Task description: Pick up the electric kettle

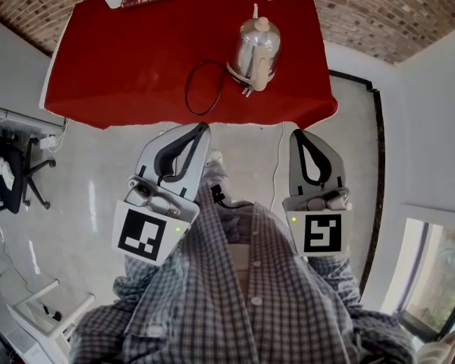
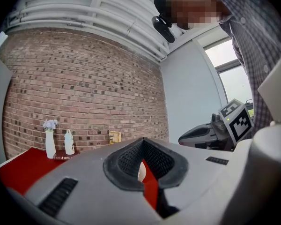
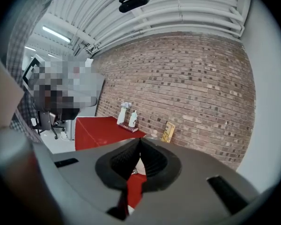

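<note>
The electric kettle (image 1: 253, 50), shiny steel with a cream handle and a knobbed lid, stands on the right half of the red table (image 1: 121, 59). Its black cord (image 1: 201, 89) loops to its left, ending in a plug by the base. My left gripper (image 1: 202, 127) and right gripper (image 1: 296, 133) are both short of the table's near edge, over the floor, pointing at the table. Both are shut with nothing between the pads. In the left gripper view the closed jaws of the left gripper (image 2: 143, 142) hide most of the table; a pale sliver (image 2: 140, 171) shows through their gap.
A white vase (image 2: 50, 143) and a small bottle (image 2: 69, 143) on a book stand at the table's back left, with a yellow box (image 3: 167, 131) against the brick wall. An office chair (image 1: 15, 177) is on the left. Glossy floor lies between me and the table.
</note>
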The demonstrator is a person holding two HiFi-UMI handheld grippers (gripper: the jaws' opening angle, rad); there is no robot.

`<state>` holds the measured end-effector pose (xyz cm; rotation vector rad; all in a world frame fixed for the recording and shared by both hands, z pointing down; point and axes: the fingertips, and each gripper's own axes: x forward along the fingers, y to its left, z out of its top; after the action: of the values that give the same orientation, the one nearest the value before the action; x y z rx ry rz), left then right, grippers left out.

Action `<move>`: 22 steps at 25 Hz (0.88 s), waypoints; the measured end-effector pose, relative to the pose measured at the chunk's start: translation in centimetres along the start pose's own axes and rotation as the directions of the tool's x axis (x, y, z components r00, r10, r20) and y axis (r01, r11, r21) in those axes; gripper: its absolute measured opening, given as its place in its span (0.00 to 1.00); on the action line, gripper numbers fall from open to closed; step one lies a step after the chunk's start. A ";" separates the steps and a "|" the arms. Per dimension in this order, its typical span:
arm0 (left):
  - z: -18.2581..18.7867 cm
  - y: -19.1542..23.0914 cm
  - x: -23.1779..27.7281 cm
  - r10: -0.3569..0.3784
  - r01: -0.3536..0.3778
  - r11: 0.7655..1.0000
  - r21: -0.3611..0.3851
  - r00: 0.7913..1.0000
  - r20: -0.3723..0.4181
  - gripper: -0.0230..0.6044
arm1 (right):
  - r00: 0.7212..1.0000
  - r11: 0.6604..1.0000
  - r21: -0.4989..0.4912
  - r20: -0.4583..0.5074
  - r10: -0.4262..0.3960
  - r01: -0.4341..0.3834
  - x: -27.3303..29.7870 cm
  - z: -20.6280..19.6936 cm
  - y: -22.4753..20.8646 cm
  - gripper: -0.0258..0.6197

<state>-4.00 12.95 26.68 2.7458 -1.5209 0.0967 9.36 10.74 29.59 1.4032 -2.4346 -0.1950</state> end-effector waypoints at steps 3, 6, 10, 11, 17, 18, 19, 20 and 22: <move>0.2 1.1 1.0 -0.008 0.008 1.000 -0.003 1.000 0.004 0.05 | 1.000 1.000 -0.004 0.001 -0.006 0.006 1.3 0.5 -0.4 0.05; 0.0 2.2 2.0 -0.019 0.019 1.000 -0.010 1.000 -0.004 0.05 | 1.000 1.000 -0.003 -0.019 -0.008 0.008 2.5 0.5 -0.5 0.05; 0.5 3.7 3.7 -0.039 0.039 0.999 -0.014 0.999 -0.003 0.05 | 0.999 1.000 0.000 -0.036 -0.013 0.013 4.2 0.8 -0.9 0.05; 0.5 4.1 4.2 -0.046 0.046 0.999 -0.014 0.999 -0.004 0.05 | 0.999 1.000 0.000 -0.038 -0.019 0.019 4.6 1.0 -1.1 0.05; 0.3 6.6 6.7 -0.072 0.072 0.997 -0.032 0.997 -0.006 0.05 | 0.997 0.999 -0.022 -0.059 -0.043 0.042 7.6 1.5 -2.1 0.05; 0.3 7.1 7.2 -0.076 0.076 0.996 -0.038 0.997 -0.003 0.05 | 0.997 0.999 -0.027 -0.062 -0.047 0.045 8.1 1.6 -2.3 0.05; 0.3 7.5 7.7 -0.078 0.078 0.996 -0.043 0.997 0.000 0.05 | 0.997 0.998 -0.030 -0.063 -0.050 0.049 8.5 1.7 -2.4 0.05; 0.3 8.0 8.1 -0.081 0.081 0.996 -0.047 0.997 0.003 0.05 | 0.996 0.998 -0.029 -0.066 -0.054 0.052 9.0 1.8 -2.5 0.05; 0.4 9.0 9.0 -0.088 0.088 0.995 -0.050 0.996 0.006 0.05 | 0.995 0.998 -0.022 -0.079 -0.063 0.061 9.9 1.8 -2.8 0.05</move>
<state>-6.83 0.50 26.53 2.7699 -1.3814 0.0520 6.42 0.74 29.24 1.4513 -2.3208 -0.1741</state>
